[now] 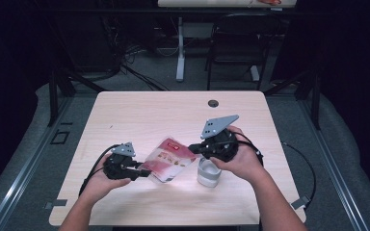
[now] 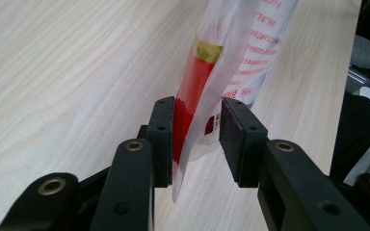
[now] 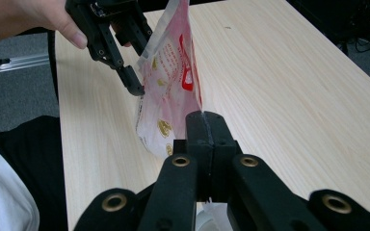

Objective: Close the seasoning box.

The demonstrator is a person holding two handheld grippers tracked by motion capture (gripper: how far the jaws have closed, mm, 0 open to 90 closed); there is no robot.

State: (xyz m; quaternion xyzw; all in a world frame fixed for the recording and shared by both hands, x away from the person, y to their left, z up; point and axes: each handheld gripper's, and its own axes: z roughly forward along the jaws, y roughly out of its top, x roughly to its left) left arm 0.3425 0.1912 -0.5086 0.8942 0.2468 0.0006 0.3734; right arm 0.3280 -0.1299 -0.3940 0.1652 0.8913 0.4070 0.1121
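A red-and-white printed plastic bag (image 1: 169,161) hangs tilted between my two grippers over the near part of the table. My left gripper (image 1: 142,172) holds its lower left edge. In the left gripper view the bag (image 2: 231,48) sits between the pads of that gripper (image 2: 197,103), which are pressed in on its folded edge. My right gripper (image 1: 192,148) pinches the bag's right edge. In the right gripper view its jaws (image 3: 206,115) are closed tight on the thin seam of the bag (image 3: 168,82).
A small white cup (image 1: 207,174) stands on the light wooden table (image 1: 173,110) just under my right hand. A dark cable hole (image 1: 213,103) sits near the far edge. Beyond the table stand a black chair (image 1: 236,43) and another desk's leg.
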